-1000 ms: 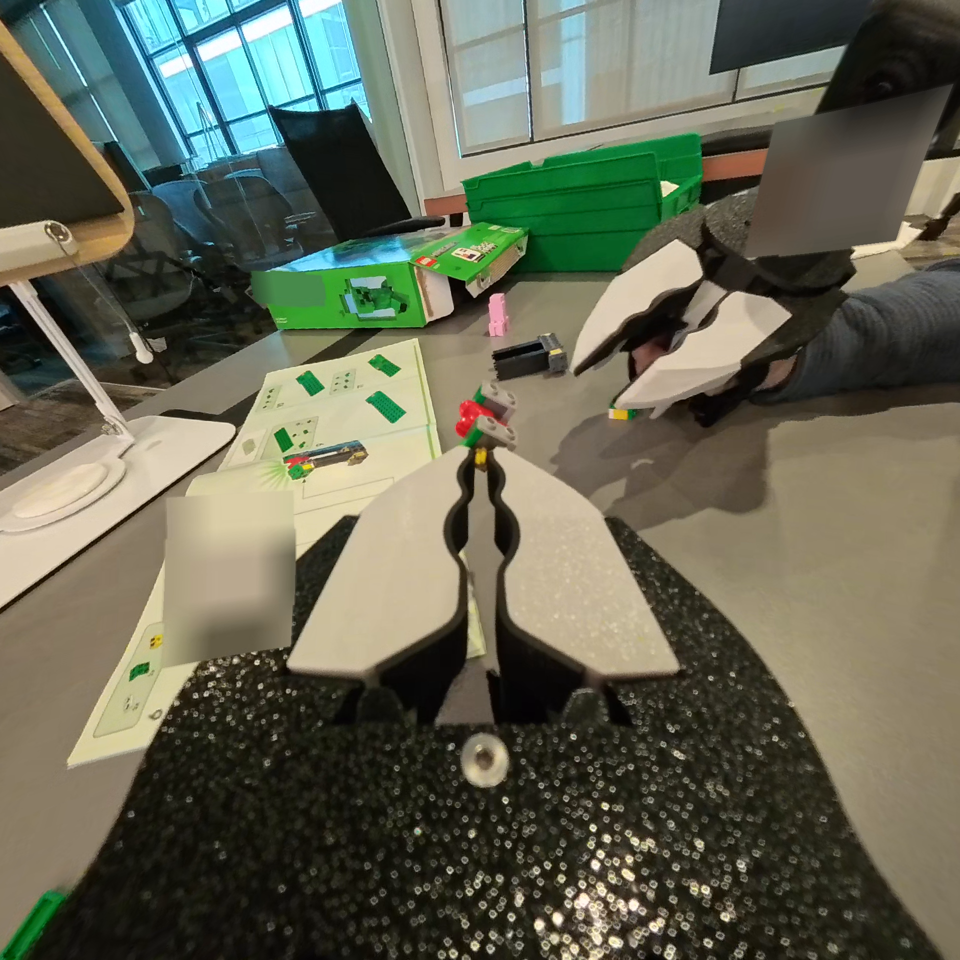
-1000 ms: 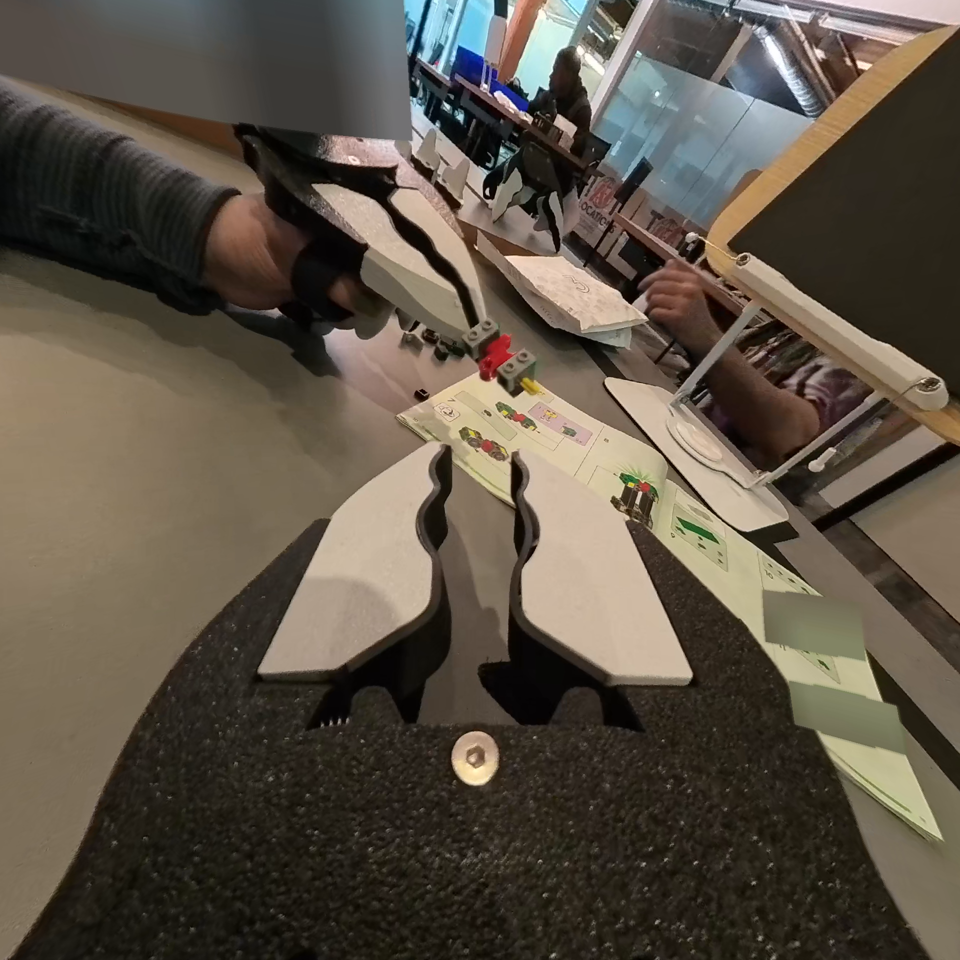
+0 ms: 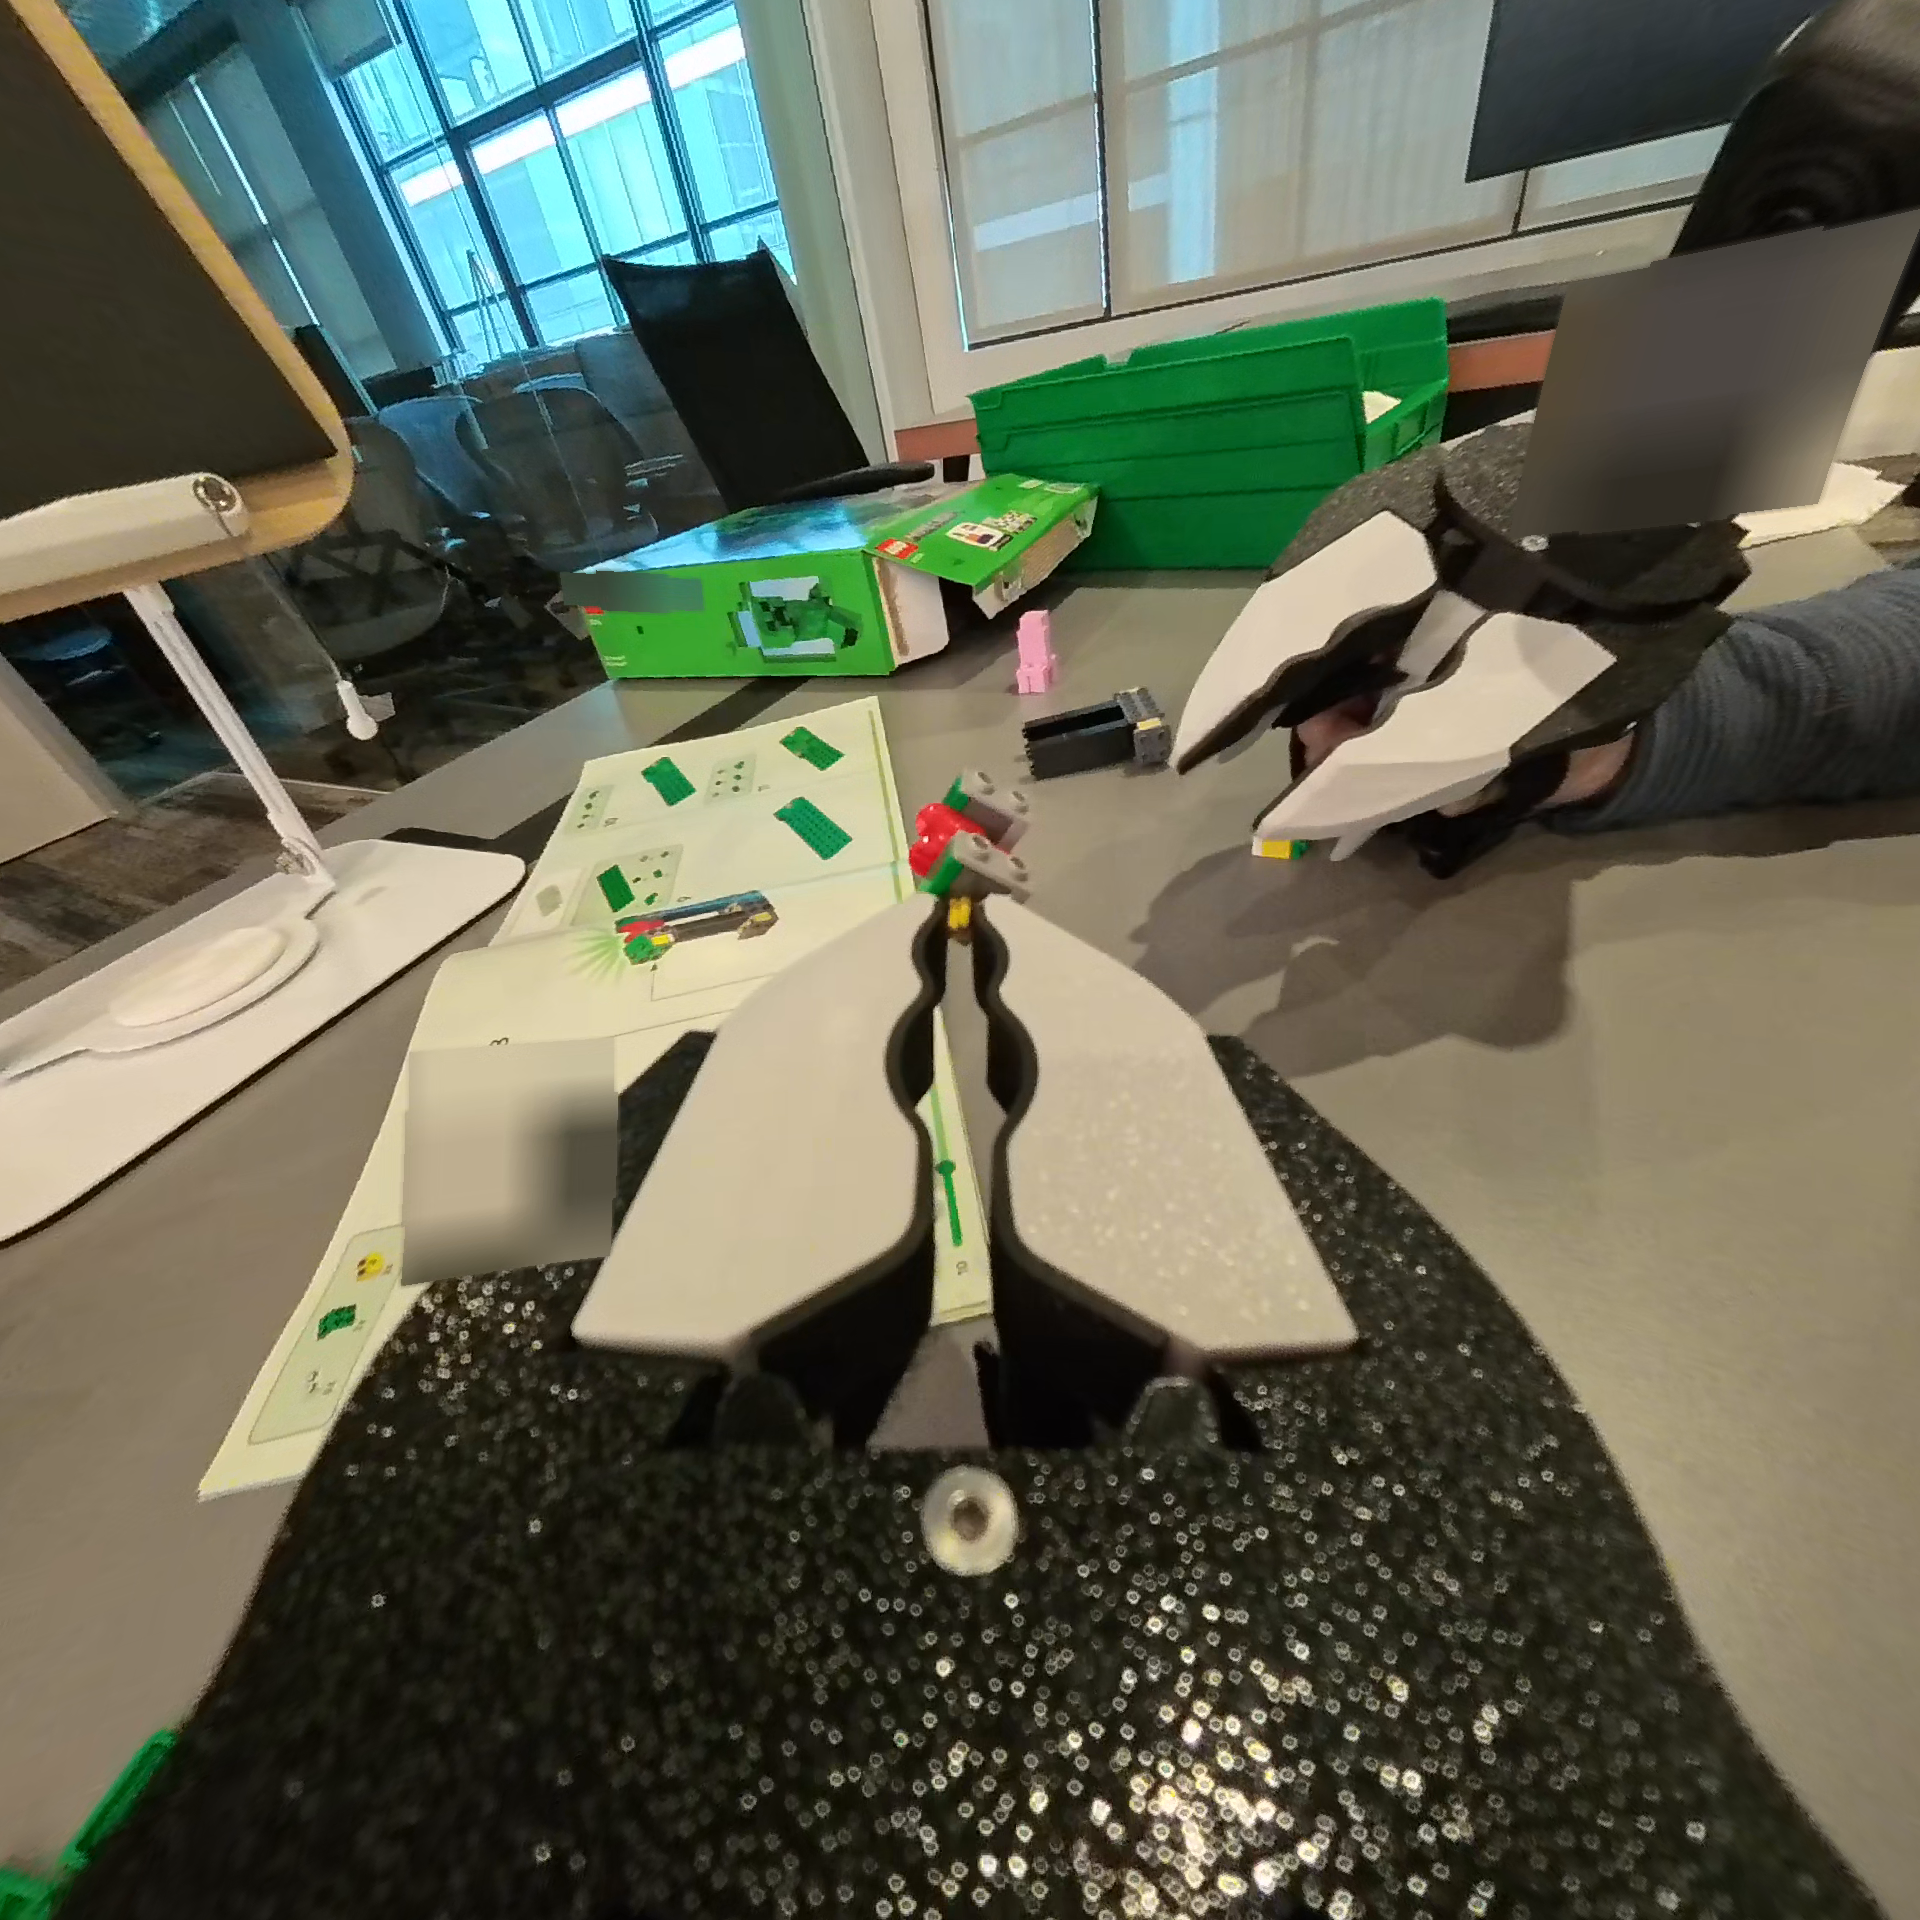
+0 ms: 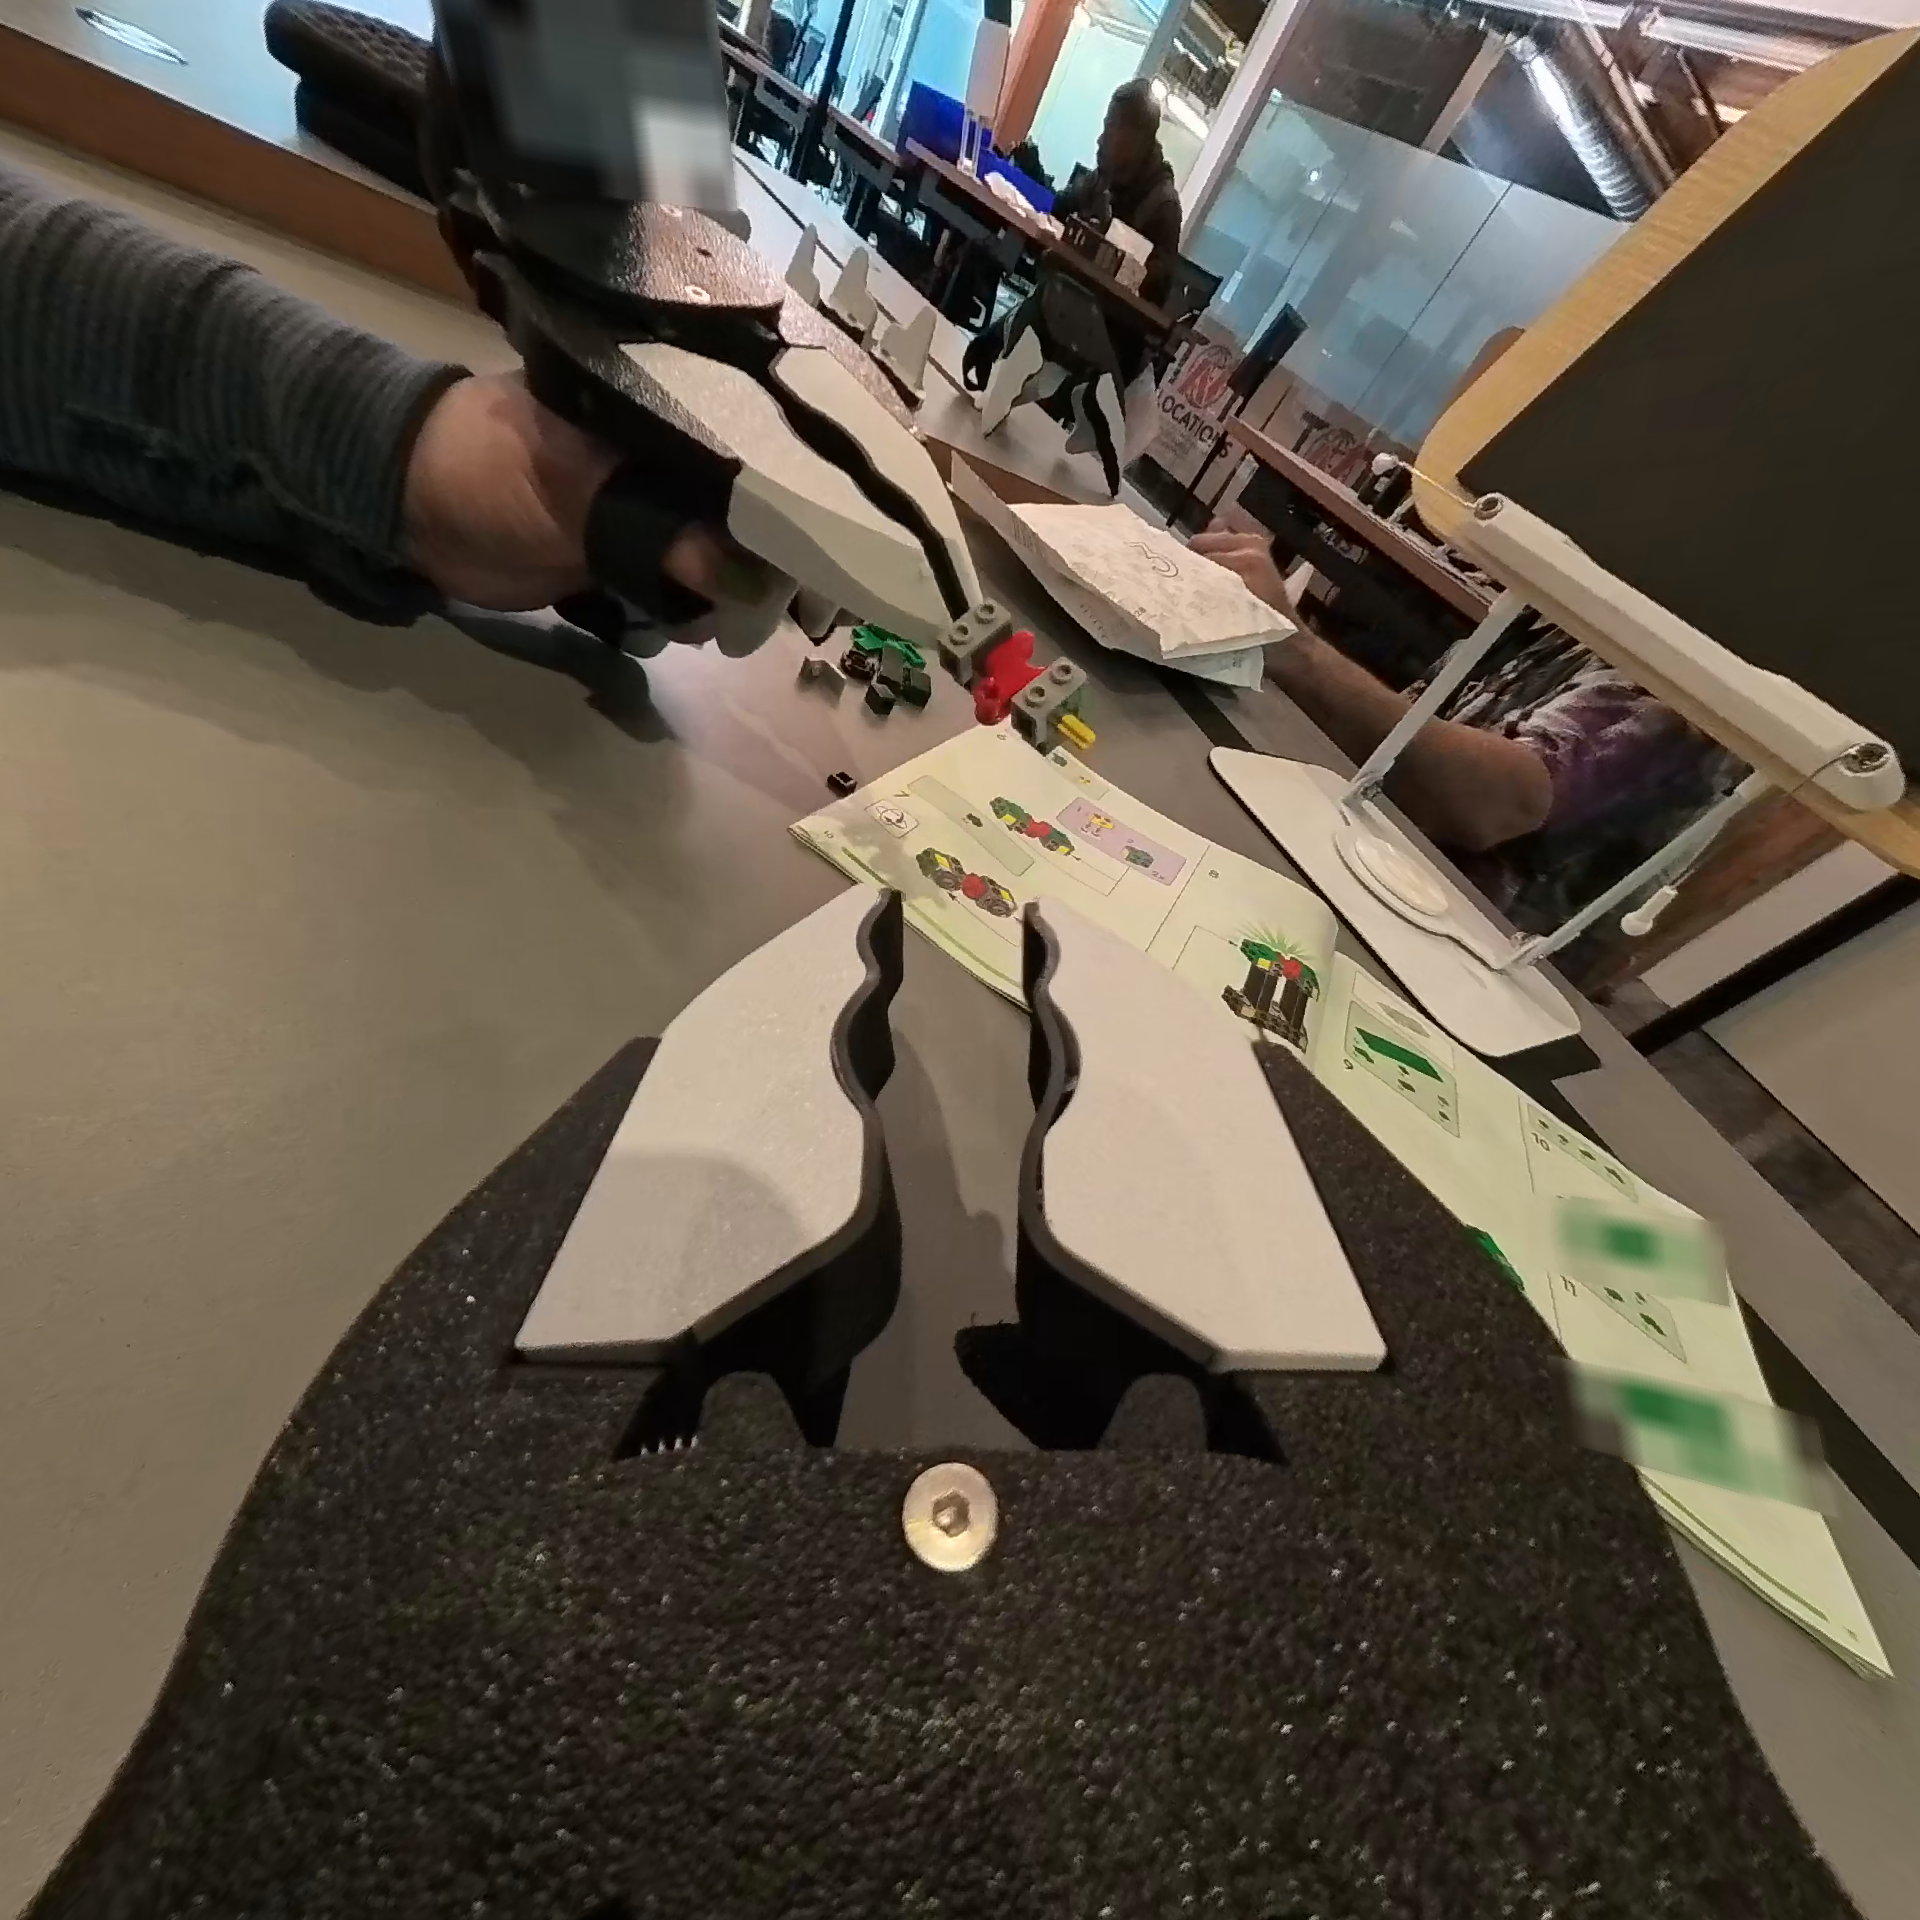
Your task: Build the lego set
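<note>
A grey office table (image 3: 1558, 1195) carries the work, with tall windows behind it in the left wrist view and rows of desks with seated people behind it in the right wrist view. Only the left wrist view shows the stacked green bins (image 3: 1205, 447) at the far edge, their contents hidden, and the green set box (image 3: 769, 613) lying on its side with an end flap open; what is inside it cannot be made out. Near the box stand a small pink figure (image 3: 1036, 651) and a black brick assembly (image 3: 1096, 732). Only the right wrist view shows a scatter of loose green and dark bricks (image 4: 883, 665) on the table and a crumpled paper bag (image 4: 1132, 577) farther back. The open instruction booklet (image 3: 665, 831) lies flat in both views, beside a white lamp base (image 3: 208, 966). The left gripper (image 3: 961, 920) is held just above the booklet, its fingers closed tight on the small grey, red and green lego assembly (image 3: 971, 836), gripped by its lower end and sticking out past the tips. The right gripper (image 4: 961, 914) sits low over the table with its fingers parted and nothing between them; a sleeved hand (image 3: 1590, 769) grips it from behind, and a small yellow and green brick (image 3: 1280, 848) lies by its lower tip.
</note>
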Demonstrator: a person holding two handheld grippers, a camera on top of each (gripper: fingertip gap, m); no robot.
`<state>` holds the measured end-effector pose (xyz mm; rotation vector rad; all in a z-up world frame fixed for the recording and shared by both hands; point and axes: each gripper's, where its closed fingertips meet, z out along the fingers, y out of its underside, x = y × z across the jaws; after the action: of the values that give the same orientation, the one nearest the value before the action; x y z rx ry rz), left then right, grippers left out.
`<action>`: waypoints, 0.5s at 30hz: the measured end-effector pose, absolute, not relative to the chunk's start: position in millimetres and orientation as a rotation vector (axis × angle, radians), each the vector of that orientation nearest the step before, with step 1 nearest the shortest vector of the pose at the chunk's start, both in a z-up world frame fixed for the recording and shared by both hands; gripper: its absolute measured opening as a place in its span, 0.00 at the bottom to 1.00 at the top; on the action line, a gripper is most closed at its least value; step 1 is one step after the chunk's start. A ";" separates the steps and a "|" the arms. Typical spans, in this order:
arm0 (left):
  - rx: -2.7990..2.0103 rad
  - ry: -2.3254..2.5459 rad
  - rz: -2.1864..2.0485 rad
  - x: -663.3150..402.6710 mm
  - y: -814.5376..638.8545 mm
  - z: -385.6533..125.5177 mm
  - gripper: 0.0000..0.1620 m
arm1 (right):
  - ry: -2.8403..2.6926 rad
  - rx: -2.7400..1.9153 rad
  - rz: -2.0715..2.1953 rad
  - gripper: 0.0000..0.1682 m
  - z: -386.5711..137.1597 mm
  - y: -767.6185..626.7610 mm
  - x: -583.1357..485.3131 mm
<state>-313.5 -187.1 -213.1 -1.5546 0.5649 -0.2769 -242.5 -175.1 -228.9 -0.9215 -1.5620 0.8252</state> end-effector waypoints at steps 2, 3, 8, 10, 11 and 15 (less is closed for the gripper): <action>-1.555 0.566 -0.275 -313.7 -187.4 -213.0 0.02 | -1.556 -0.921 0.822 0.13 -228.1 -174.4 -242.4; -1.554 0.565 -0.274 -314.0 -187.4 -212.8 0.02 | -1.553 -0.921 0.821 0.13 -227.9 -174.0 -242.4; -1.557 0.551 -0.258 -316.7 -187.3 -211.6 0.02 | -1.548 -0.915 0.794 0.14 -225.4 -171.4 -241.4; -1.566 0.533 -0.245 -319.9 -186.4 -211.6 0.02 | -1.571 -0.907 0.768 0.14 -224.2 -170.9 -240.8; -1.569 0.522 -0.236 -322.1 -185.9 -211.3 0.02 | -1.601 -0.910 0.747 0.14 -225.7 -170.7 -240.9; -1.580 0.468 -0.210 -333.9 -185.1 -209.4 0.02 | -1.809 -0.987 0.632 0.16 -244.5 -168.1 -242.9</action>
<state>-333.9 -185.1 -209.4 -1.5800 0.4675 -0.2101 -242.9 -168.1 -244.5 -0.9866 -1.8088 0.6322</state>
